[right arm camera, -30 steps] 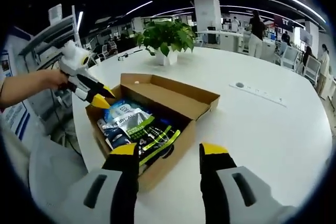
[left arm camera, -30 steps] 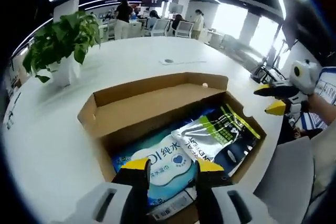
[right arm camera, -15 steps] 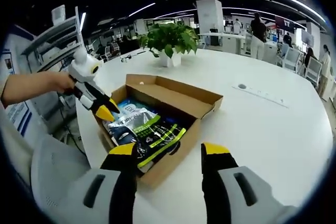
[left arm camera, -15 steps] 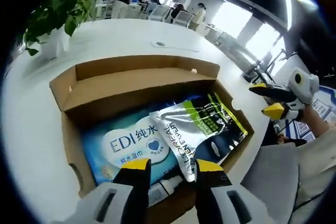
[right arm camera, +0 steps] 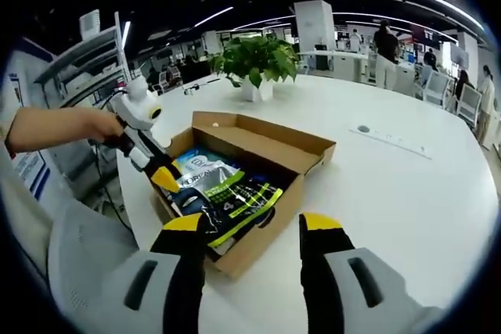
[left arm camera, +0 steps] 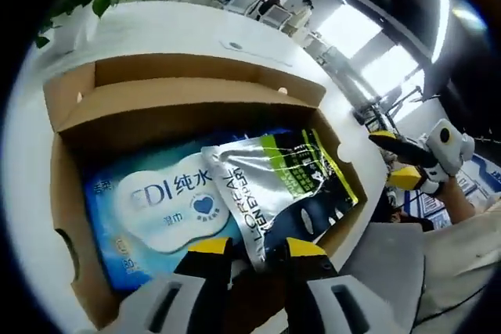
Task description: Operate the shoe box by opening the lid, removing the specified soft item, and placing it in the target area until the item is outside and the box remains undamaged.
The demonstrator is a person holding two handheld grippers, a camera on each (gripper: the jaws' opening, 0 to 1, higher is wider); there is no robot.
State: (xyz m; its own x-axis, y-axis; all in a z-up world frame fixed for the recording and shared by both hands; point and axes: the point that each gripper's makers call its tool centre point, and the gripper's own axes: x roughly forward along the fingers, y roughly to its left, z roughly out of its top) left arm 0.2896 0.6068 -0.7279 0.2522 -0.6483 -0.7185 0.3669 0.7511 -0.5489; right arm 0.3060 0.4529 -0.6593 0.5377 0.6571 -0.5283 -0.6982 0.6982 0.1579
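Cardboard shoe box point(left arm camera: 70, 193) sits open on your white counter point(right arm camera: 407, 193), holding a blue wipes pack point(left arm camera: 153, 209) marked "EDI" and a silver pouch point(left arm camera: 274, 185) reading "L'OREAL MEN EXPERT". Your left gripper point(left arm camera: 249, 246) hovers over the pouch, jaws narrowly parted; your right gripper point(right arm camera: 253, 224) hangs wide, empty.

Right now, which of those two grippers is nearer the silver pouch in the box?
Left. The left gripper dips over the silver pouch; the right gripper hangs outside the box.
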